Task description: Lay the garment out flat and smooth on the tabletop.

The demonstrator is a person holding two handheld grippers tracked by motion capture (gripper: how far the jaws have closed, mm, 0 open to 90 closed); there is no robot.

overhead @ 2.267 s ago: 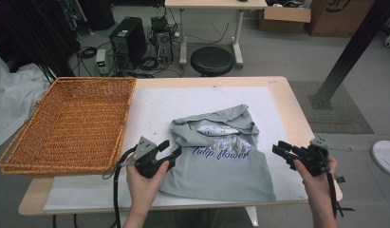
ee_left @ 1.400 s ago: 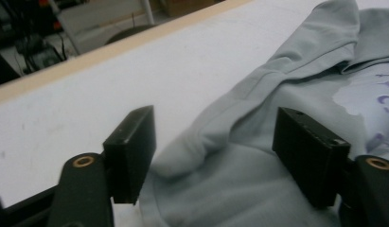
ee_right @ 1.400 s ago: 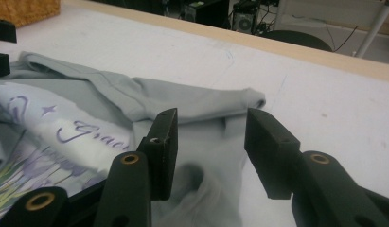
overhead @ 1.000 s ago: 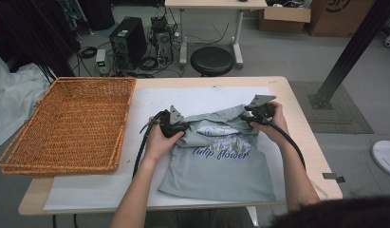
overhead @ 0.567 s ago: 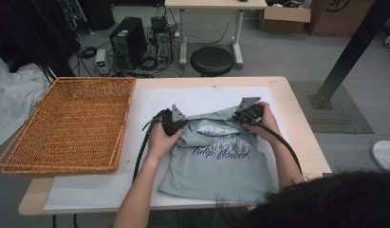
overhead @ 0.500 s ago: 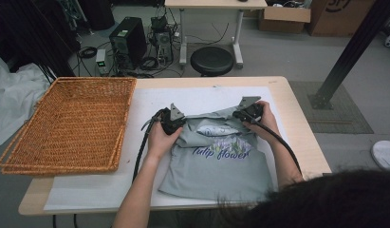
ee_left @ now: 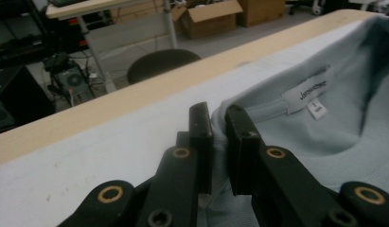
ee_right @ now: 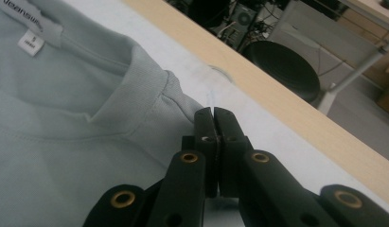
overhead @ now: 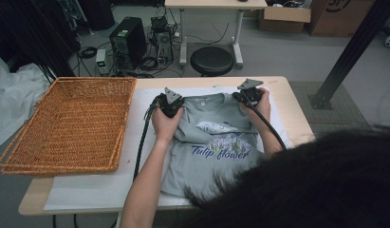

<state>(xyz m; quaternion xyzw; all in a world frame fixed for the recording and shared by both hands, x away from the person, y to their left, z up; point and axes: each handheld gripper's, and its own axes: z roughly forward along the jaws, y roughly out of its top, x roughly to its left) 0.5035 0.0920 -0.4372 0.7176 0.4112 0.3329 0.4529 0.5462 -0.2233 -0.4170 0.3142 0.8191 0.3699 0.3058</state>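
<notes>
A pale grey-blue T-shirt [overhead: 216,142] printed "Tulip flower" lies face up on the white mat, collar toward the far edge. My left gripper [overhead: 172,100] is at its left shoulder. In the left gripper view the jaws [ee_left: 219,118] have just been closing and pinch a fold of the shirt [ee_left: 334,137] beside the neck label [ee_left: 308,90]. At the right shoulder my right gripper [overhead: 247,95] is shut. In the right gripper view [ee_right: 213,118] its jaws clamp the shirt's [ee_right: 64,142] shoulder seam edge.
A large wicker basket [overhead: 120,137] stands on the table's left part. The white mat [overhead: 88,190] covers most of the wooden table [overhead: 297,109]. Beyond the far edge stand a black stool [overhead: 211,59] and computer gear. The person's head [overhead: 316,185] blocks the bottom right.
Both hands have moved toward the far edge, each gripping a shoulder. The folded-over top of the shirt has been drawn out flat, so the collar now lies near the far edge.
</notes>
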